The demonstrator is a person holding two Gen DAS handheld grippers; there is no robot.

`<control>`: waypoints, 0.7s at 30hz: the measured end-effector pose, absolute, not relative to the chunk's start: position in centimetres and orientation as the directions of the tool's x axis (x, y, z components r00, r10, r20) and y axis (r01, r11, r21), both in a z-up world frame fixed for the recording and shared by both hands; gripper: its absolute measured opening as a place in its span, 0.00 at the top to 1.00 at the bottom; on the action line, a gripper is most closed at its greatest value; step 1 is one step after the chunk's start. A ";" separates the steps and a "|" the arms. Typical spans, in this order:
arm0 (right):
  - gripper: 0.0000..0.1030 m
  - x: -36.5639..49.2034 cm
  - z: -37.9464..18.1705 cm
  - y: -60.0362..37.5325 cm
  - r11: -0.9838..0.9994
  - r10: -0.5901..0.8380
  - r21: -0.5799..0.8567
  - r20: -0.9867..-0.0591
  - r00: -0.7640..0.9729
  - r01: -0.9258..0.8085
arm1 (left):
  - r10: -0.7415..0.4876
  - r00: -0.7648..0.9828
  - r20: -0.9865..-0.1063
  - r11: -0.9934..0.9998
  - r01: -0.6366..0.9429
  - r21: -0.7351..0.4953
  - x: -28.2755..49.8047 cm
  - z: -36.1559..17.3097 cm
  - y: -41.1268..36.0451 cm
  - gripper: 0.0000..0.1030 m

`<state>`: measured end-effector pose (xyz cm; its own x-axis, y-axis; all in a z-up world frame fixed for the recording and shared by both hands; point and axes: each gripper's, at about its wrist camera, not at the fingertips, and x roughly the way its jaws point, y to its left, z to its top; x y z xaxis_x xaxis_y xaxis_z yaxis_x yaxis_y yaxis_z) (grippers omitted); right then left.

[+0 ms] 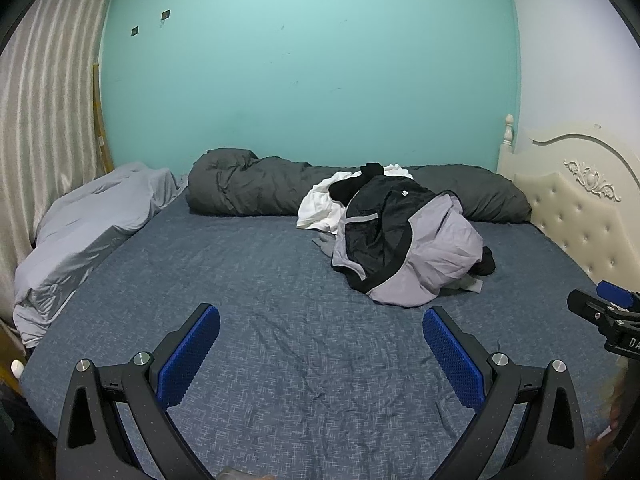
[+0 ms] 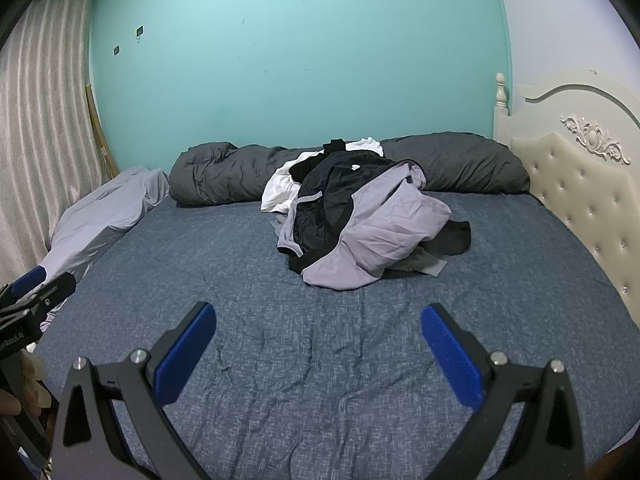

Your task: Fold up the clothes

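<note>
Near the cream tufted headboard [image 1: 576,216], the crumpled pile of black, grey and white clothes [image 1: 400,240] is lying unfolded while 2 grippers, left gripper [image 1: 320,356] and right gripper [image 2: 318,354], are hovering spread wide and empty, likely needing to reach forward.

Both cameras sit just behind their own jaws, low over the near edge of the bed [image 1: 280,360], facing slightly downward across it toward the teal wall [image 1: 312,80]. The left view stands left of the right. Both share the clothes [image 1: 396,240] beyond the jaws, well apart, the duvet [image 2: 240,176], and the headboard [image 2: 580,184].
</note>
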<state>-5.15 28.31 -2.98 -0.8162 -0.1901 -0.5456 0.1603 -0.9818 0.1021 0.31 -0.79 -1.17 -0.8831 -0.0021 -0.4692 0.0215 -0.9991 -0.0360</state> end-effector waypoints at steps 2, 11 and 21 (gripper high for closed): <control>0.00 -5.2 -3.0 28.3 -0.981 -0.192 0.103 -0.545 -0.816 0.162 | -0.001 -0.882 -0.471 -0.999 0.020 -0.037 0.3 -1.2 -0.9 0.00; 0.00 -5.2 -3.0 28.3 -0.982 -0.191 0.105 -0.545 -0.817 0.159 | -0.003 -0.880 -0.476 -0.999 0.021 -0.032 0.4 -1.0 -0.6 0.00; 0.00 -5.2 -3.1 28.2 -0.982 -0.189 0.102 -0.543 -0.818 0.159 | -0.006 -0.877 -0.480 -0.999 0.025 -0.034 0.1 -0.7 -0.4 0.00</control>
